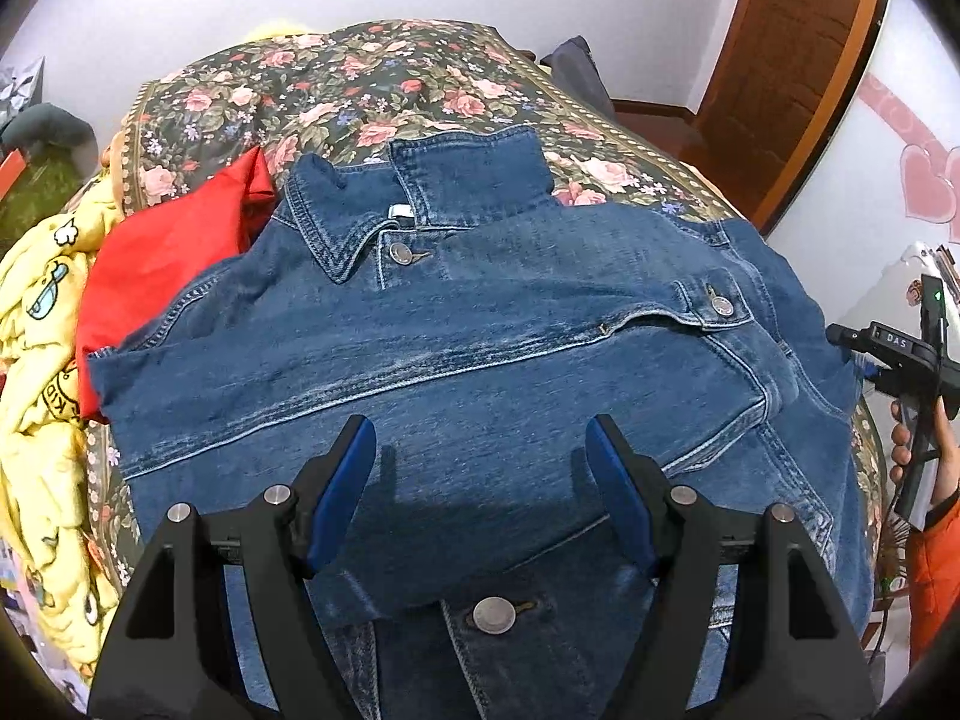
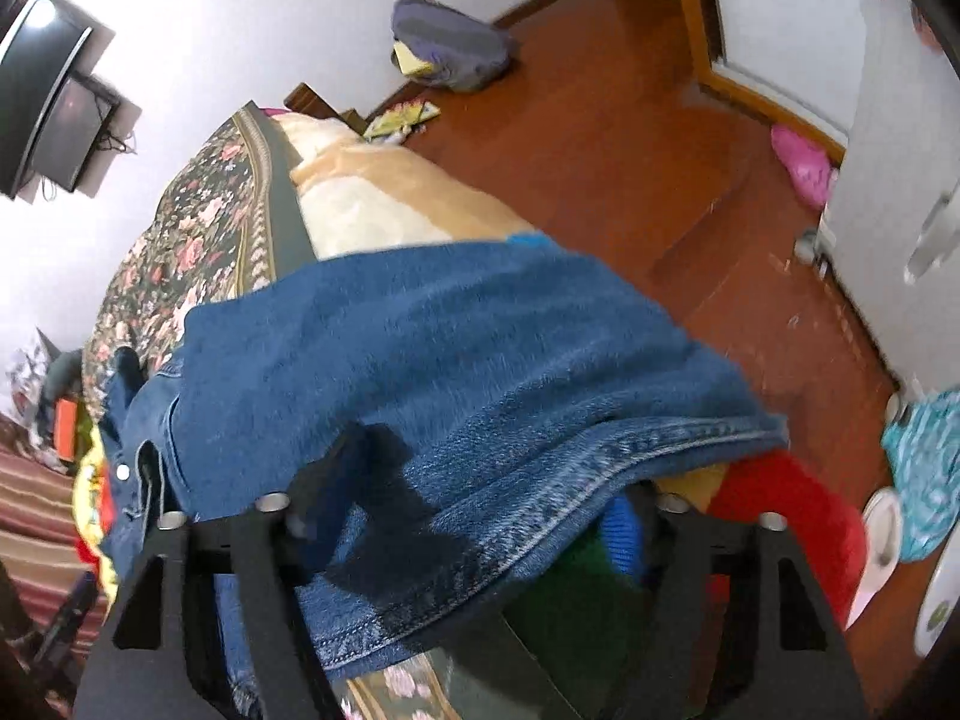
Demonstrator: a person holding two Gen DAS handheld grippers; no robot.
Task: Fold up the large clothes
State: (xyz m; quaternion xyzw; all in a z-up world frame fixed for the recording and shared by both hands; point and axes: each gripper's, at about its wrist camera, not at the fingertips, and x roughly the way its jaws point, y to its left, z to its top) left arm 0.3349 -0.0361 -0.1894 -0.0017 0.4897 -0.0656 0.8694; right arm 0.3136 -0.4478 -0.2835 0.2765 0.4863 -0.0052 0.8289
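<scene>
A blue denim jacket lies spread front-up on the floral bedspread, collar at the far side, a sleeve folded across the chest. My left gripper is open just above the jacket's lower front, holding nothing. In the right wrist view, the jacket's hem drapes over my right gripper. Its fingers stand wide apart with denim lying across them; the right fingertip is hidden under the cloth. The right gripper's body shows at the jacket's right edge in the left wrist view.
A red garment and a yellow printed one lie left of the jacket. Red, green and blue cloths sit under the hem at the bed's edge. Wooden floor, a door frame and a wall TV surround the bed.
</scene>
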